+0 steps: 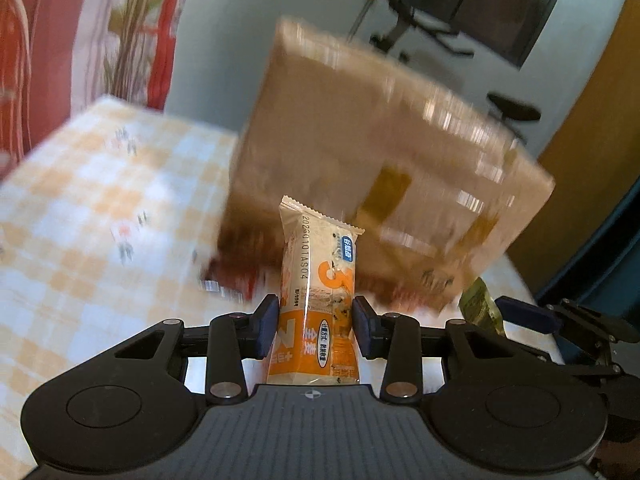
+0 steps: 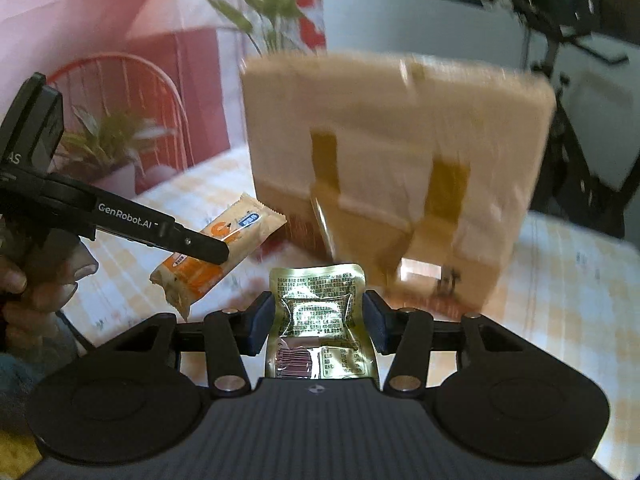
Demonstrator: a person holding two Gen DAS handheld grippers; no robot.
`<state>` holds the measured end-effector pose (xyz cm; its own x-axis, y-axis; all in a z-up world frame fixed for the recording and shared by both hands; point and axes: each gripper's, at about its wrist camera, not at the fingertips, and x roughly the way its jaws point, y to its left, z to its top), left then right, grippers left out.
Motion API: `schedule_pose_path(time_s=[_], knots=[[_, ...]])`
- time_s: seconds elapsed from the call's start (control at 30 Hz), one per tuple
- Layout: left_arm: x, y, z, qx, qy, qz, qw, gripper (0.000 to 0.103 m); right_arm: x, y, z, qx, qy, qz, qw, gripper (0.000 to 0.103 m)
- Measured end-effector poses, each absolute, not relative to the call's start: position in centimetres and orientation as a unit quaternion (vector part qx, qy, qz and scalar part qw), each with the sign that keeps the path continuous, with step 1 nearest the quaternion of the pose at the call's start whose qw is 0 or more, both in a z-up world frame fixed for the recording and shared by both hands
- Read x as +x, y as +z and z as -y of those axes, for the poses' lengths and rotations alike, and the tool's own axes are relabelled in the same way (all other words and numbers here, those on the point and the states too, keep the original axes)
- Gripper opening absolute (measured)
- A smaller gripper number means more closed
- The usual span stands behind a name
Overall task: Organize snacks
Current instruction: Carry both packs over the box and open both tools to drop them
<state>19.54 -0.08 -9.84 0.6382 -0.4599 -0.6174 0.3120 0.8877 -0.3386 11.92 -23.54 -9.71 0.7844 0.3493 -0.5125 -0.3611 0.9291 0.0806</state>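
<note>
An orange-and-cream snack bar (image 1: pixel 316 272) stands upright between the blue pads of my left gripper (image 1: pixel 316 320), which is shut on it above the checked tablecloth (image 1: pixel 100 200). My right gripper (image 2: pixel 318 320) is shut on a gold foil packet (image 2: pixel 316 300) with printed text and a barcode. A tall taped cardboard box (image 1: pixel 380 160) stands just ahead of both, blurred. In the right wrist view the left gripper (image 2: pixel 208 250) appears at the left, carrying the snack bar (image 2: pixel 240 228) tilted in the air in front of the box (image 2: pixel 400 140). The gold packet (image 1: pixel 480 304) shows at the right of the left wrist view.
Red snack packets (image 1: pixel 232 280) lie blurred at the box's foot. A hand (image 2: pixel 24 280) holds the left gripper's handle. Behind the table hang a pink and red printed backdrop (image 2: pixel 120 60), a dark screen (image 1: pixel 520 8) and black stand legs (image 1: pixel 420 28). The table edge runs at the right (image 2: pixel 580 240).
</note>
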Motion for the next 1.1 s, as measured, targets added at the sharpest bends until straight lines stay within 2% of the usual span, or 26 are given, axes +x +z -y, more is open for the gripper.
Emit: schedule_pose_path(time_s=[0.2, 0.4, 0.57, 0.77, 0.83, 0.9, 1.03, 1.1], knots=[[19.4, -3.2, -0.8, -0.113, -0.222, -0.273, 0.929, 0.042, 12.9, -4.7, 23.8, -0.024, 0.197, -0.19, 0.962, 0.051], [22.8, 1.9, 2.3, -0.086, -0.243, -0.212, 0.943, 0.042, 15.9, -0.3, 24.2, -0.045, 0.186, -0.125, 0.973, 0.051], [27.5, 3.1, 5.2, -0.092, -0.25, -0.197, 0.944, 0.042, 19.6, 1.0, 24.9, -0.044, 0.153, -0.09, 0.983, 0.051], [31.9, 1.5, 8.9, -0.08, -0.232, -0.221, 0.944, 0.042, 23.9, 0.2, 25.8, -0.015, 0.104, -0.11, 0.988, 0.052], [32.3, 0.7, 9.1, -0.071, -0.226, -0.225, 0.945, 0.045, 24.5, -0.5, 26.0, -0.017, 0.088, -0.12, 0.989, 0.056], [32.6, -0.1, 8.7, -0.069, -0.221, -0.234, 0.944, 0.066, 24.6, -1.1, 26.3, -0.013, 0.077, -0.132, 0.988, 0.058], [32.1, -0.6, 6.3, -0.086, -0.216, -0.242, 0.942, 0.068, 24.1, -2.0, 27.2, -0.009, 0.071, -0.147, 0.987, 0.069], [31.4, -0.4, 5.5, -0.079, -0.218, -0.242, 0.942, 0.068, 23.5, -2.1, 27.6, -0.007, 0.068, -0.146, 0.987, 0.069]])
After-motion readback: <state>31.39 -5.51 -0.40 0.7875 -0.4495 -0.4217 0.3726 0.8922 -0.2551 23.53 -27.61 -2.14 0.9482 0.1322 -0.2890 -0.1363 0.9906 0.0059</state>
